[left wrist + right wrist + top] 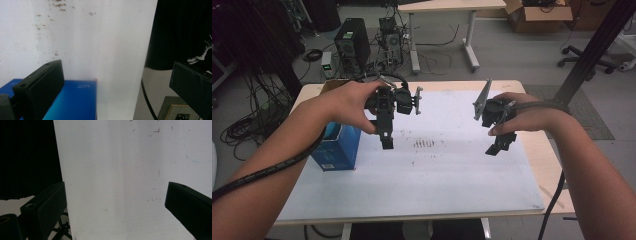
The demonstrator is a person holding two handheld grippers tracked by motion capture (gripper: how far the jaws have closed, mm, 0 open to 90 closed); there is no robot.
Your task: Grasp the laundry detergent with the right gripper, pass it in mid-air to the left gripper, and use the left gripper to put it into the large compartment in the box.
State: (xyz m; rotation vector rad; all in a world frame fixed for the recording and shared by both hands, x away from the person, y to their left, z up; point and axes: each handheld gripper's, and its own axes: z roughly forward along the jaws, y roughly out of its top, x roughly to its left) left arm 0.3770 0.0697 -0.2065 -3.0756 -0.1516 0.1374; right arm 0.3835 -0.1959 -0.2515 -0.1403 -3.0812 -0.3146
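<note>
Blue box (337, 147) beside left hand-held gripper (386, 142)

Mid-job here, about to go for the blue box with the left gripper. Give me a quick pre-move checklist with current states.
1. Left gripper open: ok; in the left gripper view its jaws stand wide apart with nothing between them.
2. Right gripper open and empty: ok; the right gripper view shows bare white mat between the jaws.
3. Blue box in place: ok; it sits at the mat's left edge, under the left forearm.
4. Left gripper lined up on the box: not ok; the box lies low and to one side, not centred between the jaws.
5. Which box face is up, and whether it is closed: cannot tell.
6. Right gripper away from the box: ok.
</note>
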